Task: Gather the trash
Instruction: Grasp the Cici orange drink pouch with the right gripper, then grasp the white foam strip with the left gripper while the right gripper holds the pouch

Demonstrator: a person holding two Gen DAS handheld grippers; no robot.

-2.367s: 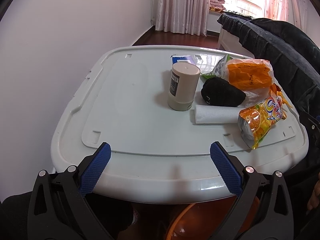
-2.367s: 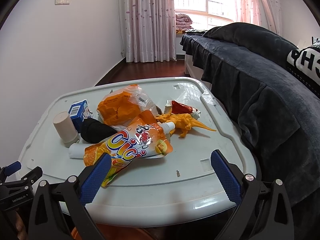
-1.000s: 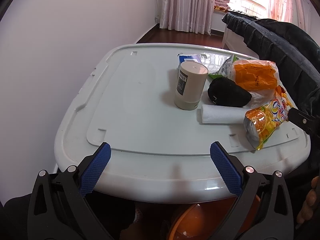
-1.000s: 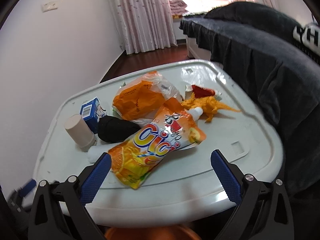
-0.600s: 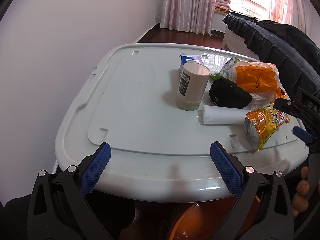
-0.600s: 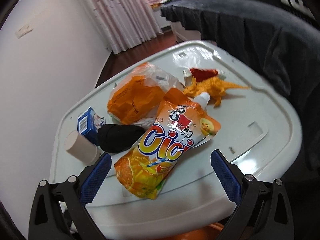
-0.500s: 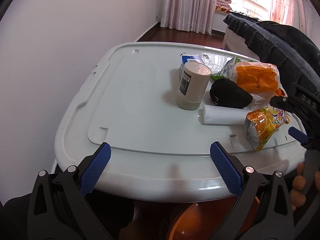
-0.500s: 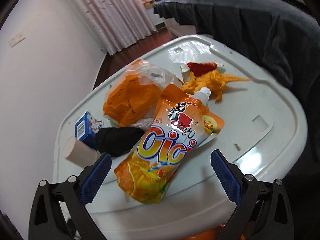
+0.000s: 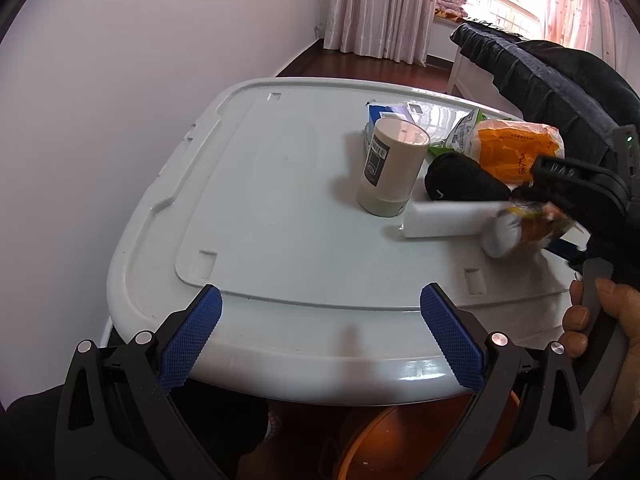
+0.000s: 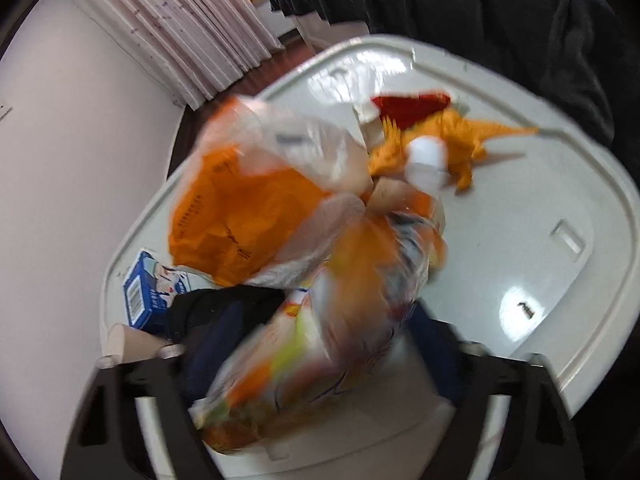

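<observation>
Right gripper (image 10: 320,344) closed around the orange juice pouch (image 10: 320,320), which sits between its fingers near the right end of the white lid (image 9: 280,200); the frame is blurred, so whether the pouch has cleared the surface cannot be told. Left gripper (image 9: 320,332) wide apart and empty, hovering at the lid's near edge.

Step in hand, as judged: lifting the pouch for disposal; a soft, part-filled pouch will likely sag, so a grip across its body, not its corner, should serve best, with a straight rise before any sideways travel.

Neighbours: white paper roll (image 9: 444,220) lies against the pouch's left side; black bundle (image 9: 464,180) and orange bag (image 10: 248,200) are just beyond; the beige cup (image 9: 390,168) stands upright to the left; the toy dinosaur (image 10: 452,148) lies far right.

Open room: the left half of the lid is bare; an orange bin (image 9: 400,444) shows below the near edge; the dark bedding (image 9: 560,92) crowds the right side, so withdrawal toward the near edge appears freest.
</observation>
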